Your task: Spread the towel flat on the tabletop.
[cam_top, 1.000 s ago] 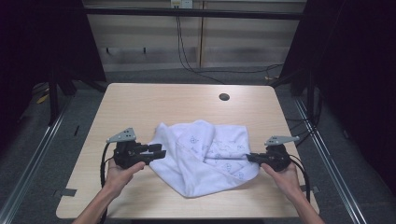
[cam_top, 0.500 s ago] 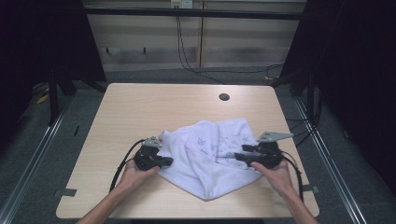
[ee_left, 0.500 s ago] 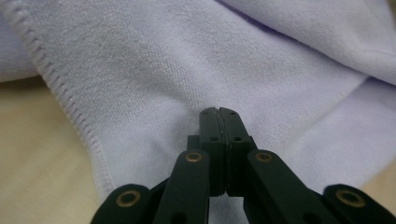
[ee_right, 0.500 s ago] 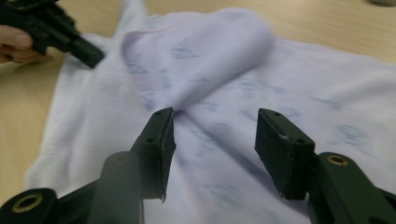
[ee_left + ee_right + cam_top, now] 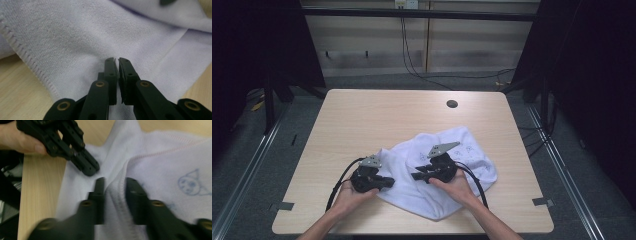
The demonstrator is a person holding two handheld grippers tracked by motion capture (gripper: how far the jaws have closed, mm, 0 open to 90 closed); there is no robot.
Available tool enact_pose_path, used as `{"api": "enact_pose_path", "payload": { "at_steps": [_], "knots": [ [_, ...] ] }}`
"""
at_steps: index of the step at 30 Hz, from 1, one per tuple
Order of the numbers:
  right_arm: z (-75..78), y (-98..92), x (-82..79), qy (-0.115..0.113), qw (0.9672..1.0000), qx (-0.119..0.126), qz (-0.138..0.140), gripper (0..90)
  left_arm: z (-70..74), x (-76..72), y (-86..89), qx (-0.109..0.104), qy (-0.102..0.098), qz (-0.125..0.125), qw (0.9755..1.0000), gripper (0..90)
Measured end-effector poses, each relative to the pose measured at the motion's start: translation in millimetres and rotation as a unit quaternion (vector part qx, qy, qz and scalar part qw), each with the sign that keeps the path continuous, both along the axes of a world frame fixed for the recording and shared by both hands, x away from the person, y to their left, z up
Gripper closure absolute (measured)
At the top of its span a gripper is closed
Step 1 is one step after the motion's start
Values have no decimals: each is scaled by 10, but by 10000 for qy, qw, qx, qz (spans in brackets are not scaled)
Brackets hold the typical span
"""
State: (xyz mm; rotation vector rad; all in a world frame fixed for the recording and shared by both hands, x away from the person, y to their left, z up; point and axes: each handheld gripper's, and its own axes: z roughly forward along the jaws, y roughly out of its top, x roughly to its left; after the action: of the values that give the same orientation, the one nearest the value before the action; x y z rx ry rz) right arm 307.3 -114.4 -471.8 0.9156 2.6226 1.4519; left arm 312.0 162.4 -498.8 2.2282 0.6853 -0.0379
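Your left gripper (image 5: 115,60) pinches the white cloth (image 5: 462,150) flat while your right gripper (image 5: 114,182), blurred, seemingly clamps a hemmed fold to carry it across.

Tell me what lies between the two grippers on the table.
White cloth: in the high view, a bunched stretch of it fills the gap between the left gripper and the right gripper.

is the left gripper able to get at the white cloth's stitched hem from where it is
Probably yes: the left gripper already pinches the white cloth, and the stitched hem lies uncovered just beside its jaws on the table.
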Motion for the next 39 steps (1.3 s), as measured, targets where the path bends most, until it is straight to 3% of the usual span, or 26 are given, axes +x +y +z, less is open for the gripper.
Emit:
{"api": "enact_pose_path", "payload": {
  "at_steps": [1, 2, 3, 4, 5, 8, 10, 12, 14, 16, 17, 19, 22, 24, 25, 27, 28, 29, 31, 32, 33, 34, 36, 37, 39],
  "knots": [
    [26, -43, -12, -17, 10000, 54, -64, 866, 7, 0, 19, 52, -27, 42, 10000, 847],
    [94, -147, -46, -190, 9994, -35, -285, 870, 11, 1, 35, 96, -70, 98, 9999, 847],
    [194, -414, -95, -254, 9980, 76, -568, 872, 10, 10, 57, 88, -58, 119, 9999, 847],
    [230, -532, -127, -306, 9968, 70, -730, 872, 8, 25, 85, 77, -42, 175, 9998, 848],
    [230, -532, -127, -306, 9968, 70, -730, 872, 8, 25, 85, 77, -42, 175, 9998, 848],
    [323, -1101, -294, -393, 9895, 111, -1384, 871, 10, 30, 105, 84, -52, 265, 9996, 848],
    [319, -1401, -411, -308, 9860, 234, -1622, 867, 13, 20, 96, 118, -112, 287, 9995, 843],
    [250, -1690, -550, -91, 9846, 391, -1700, 854, 8, 27, 75, 51, -29, 253, 9997, 824],
    [141, -1776, -675, 68, 9849, 139, -1726, 853, 10, 16, 39, 65, -61, 208, 9997, 818],
    [50, -1792, -775, 224, 9840, -38, -1767, 825, 19, -11, 27, 81, -5, 168, 9998, 788],
    [-10, -1786, -859, 271, 9839, -294, -1743, 800, 34, -65, 25, 152, -18, 24, 9999, 781],
    [-51, -1773, -916, 476, 9838, -362, -1690, 744, 41, -98, 32, 153, 64, -48, 9999, 786],
    [-80, -1759, -972, 516, 9829, -480, -1702, 675, 55, -209, 93, 134, 189, -324, 9992, 822],
    [-39, -1762, -971, 322, 9813, -544, -1818, 600, 91, -275, 161, 28, 183, -321, 9993, 825],
    [-39, -1762, -971, 322, 9813, -544, -1818, 600, 125, -283, 206, -161, 125, -288, 9994, 825],
    [17, -1783, -907, 192, 9805, -424, -1909, 580, 251, -258, 320, -669, 1, -110, 9977, 801],
    [49, -1784, -851, 128, 9801, -408, -1936, 575, 306, -237, 351, -738, -157, 43, 9971, 778],
    [88, -1761, -748, 1, 9800, -390, -1953, 575, 351, -201, 373, -793, -300, 225, 9961, 653],
    [98, -1748, -700, -54, 9798, -391, -1959, 572, 385, -86, 422, -974, -426, 494, 9931, 645],
    [107, -1721, -610, -91, 9793, -396, -1981, 566, 385, -40, 428, -938, -513, 582, 9926, 639],
    [108, -1700, -553, -117, 9790, -392, -1995, 563, 368, 28, 434, -857, -661, 851, 9905, 622],
    [98, -1632, -394, -142, 9803, -438, -1923, 555, 308, 126, 447, -910, -567, 1044, 9887, 530],
    [86, -1592, -314, -134, 9806, -471, -1896, 544, 268, 168, 439, -788, -554, 1114, 9891, 490],
    [48, -1505, -159, -74, 9820, -488, -1824, 538, 231, 197, 427, -707, -495, 1128, 9899, 489],
    [21, -1460, -83, -77, 9826, -539, -1773, 531, 164, 224, 369, -556, -286, 951, 9935, 541]
  ]
}}
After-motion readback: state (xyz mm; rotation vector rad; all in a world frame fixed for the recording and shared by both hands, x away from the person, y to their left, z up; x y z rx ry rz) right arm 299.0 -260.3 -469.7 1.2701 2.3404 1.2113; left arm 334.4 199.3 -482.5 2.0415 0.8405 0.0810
